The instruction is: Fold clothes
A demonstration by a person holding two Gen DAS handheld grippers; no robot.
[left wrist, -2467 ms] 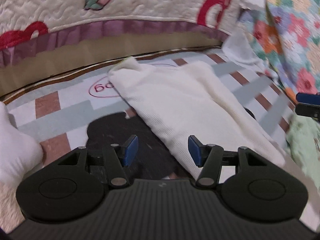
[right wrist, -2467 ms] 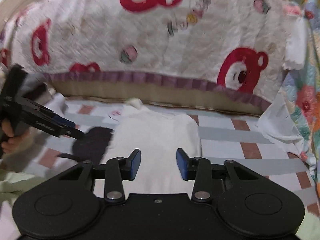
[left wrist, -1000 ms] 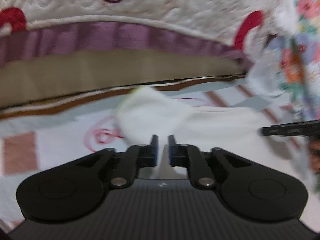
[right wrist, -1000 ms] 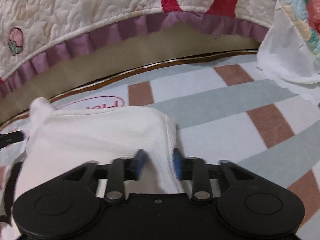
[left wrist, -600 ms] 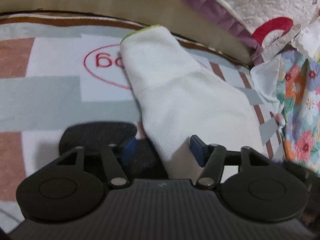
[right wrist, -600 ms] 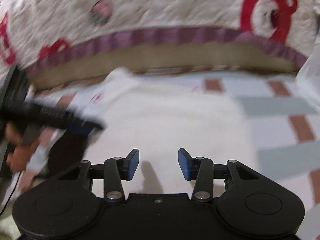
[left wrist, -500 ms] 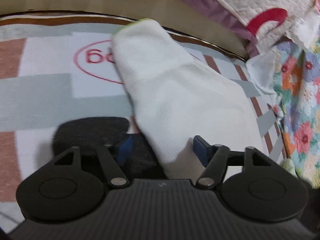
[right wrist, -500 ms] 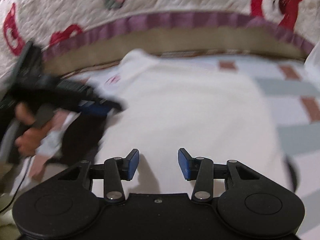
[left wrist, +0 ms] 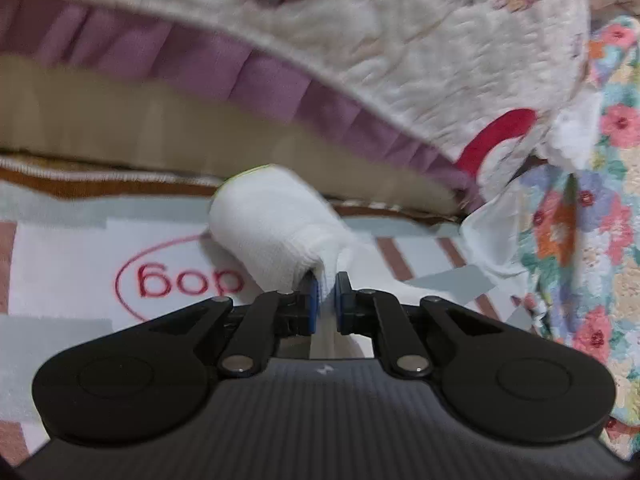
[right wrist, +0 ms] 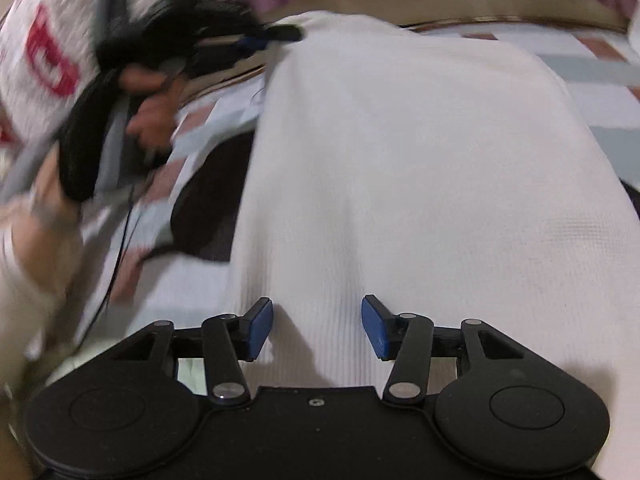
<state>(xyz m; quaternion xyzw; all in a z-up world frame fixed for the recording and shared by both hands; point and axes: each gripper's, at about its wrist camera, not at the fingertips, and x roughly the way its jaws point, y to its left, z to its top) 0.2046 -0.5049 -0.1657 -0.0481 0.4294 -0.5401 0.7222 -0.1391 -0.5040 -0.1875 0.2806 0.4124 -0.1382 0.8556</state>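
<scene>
left gripper pinches white garment edge

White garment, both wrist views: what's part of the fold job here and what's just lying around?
In the job:
- white garment, being folded
- left gripper, shut on the garment's edge
- right gripper, open over the garment

Lying about:
- dark cloth partly under the garment
- bear-print quilt behind
- floral fabric at the right
- striped mat underneath
</scene>
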